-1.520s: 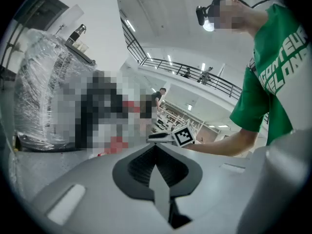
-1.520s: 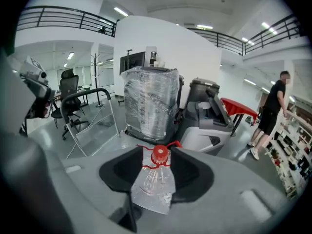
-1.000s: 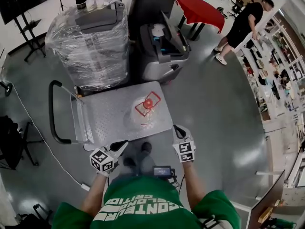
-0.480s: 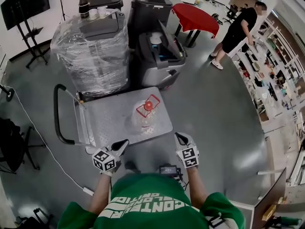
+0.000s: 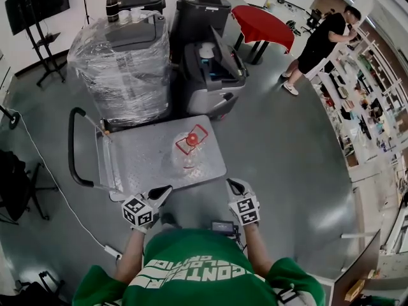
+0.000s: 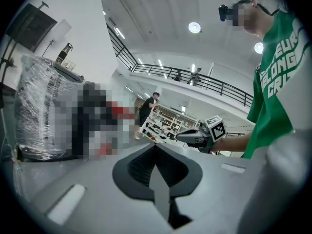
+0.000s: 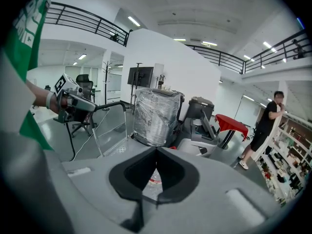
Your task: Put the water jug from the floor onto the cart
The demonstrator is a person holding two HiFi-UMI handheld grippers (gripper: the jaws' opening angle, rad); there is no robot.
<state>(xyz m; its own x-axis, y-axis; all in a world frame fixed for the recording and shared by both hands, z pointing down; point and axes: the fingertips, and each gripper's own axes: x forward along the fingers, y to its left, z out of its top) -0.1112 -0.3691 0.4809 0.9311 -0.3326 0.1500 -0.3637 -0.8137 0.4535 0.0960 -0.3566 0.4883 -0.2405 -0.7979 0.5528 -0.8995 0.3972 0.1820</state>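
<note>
**Entry: jug on cart, clearing off.**

We are reading the placement as done. The water jug (image 5: 189, 150) is standing upright on the cart (image 5: 137, 167), red cap up. It is sitting on the half of the deck away from the cart's push handle (image 5: 72, 148), well inside the edges.

The step in hand, as we are judging it, is getting clear of the cart.
- To do it well, we are advising a straight pull back from the cart's near edge.
- Both tools should be staying off the deck, so that nothing bumps the cart or tips the jug.

The left gripper (image 5: 160, 193) is showing its jaws together with nothing between them. The right gripper (image 5: 231, 185) is likewise closed and empty.

Both are hanging just off the cart's near edge, on our side, and neither is touching the deck. The jug is lying beyond them across that edge, roughly between the two and apart from each. In the right gripper view it is showing straight ahead, past the closed jaw tips.
</note>
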